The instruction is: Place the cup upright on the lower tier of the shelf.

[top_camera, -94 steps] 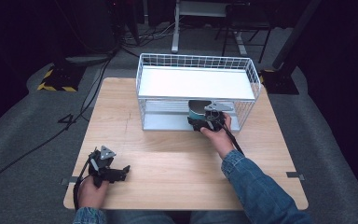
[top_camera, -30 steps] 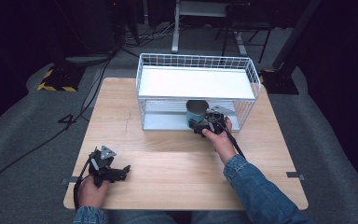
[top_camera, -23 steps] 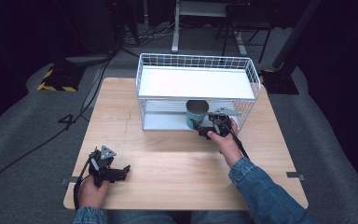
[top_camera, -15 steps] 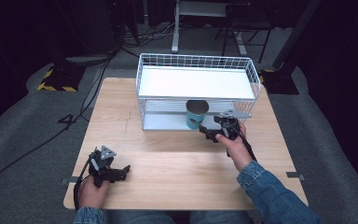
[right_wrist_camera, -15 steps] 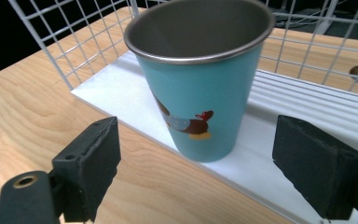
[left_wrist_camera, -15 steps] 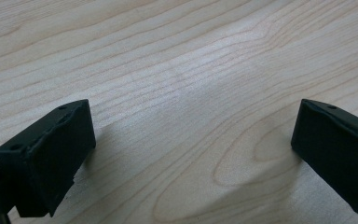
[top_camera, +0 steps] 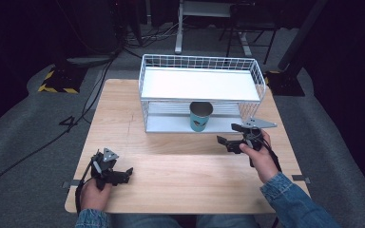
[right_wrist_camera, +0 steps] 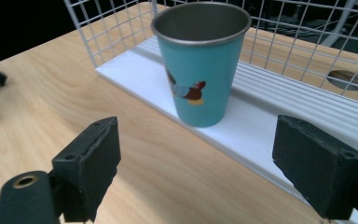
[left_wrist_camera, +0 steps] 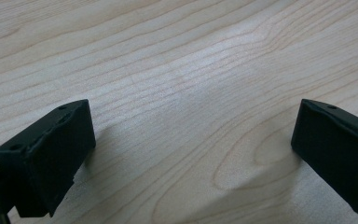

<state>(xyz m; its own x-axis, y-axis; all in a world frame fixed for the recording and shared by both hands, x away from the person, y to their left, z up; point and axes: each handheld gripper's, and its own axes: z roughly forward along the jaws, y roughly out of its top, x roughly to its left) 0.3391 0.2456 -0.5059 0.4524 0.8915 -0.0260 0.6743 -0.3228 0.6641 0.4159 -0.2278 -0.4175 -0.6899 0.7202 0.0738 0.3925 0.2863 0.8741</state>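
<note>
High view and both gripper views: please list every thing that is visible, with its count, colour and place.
cup: one, teal with a small picture, upright on the rack's lower shelf, at its front edge.
wire rack: one, white, two shelves, at the far middle of the table.
table: one, light wood.
left gripper: one, black, jaws open, resting low at the near left of the table.
right gripper: one, black, jaws open, near the cup, apart from it.

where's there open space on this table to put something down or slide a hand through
The widest bare wood lies between the left gripper and the right gripper, in front of the wire rack. A strip left of the rack is free too. The rack's top shelf is bare. It is tight on the lower shelf around the teal cup, close to the right gripper's open jaws.
</note>
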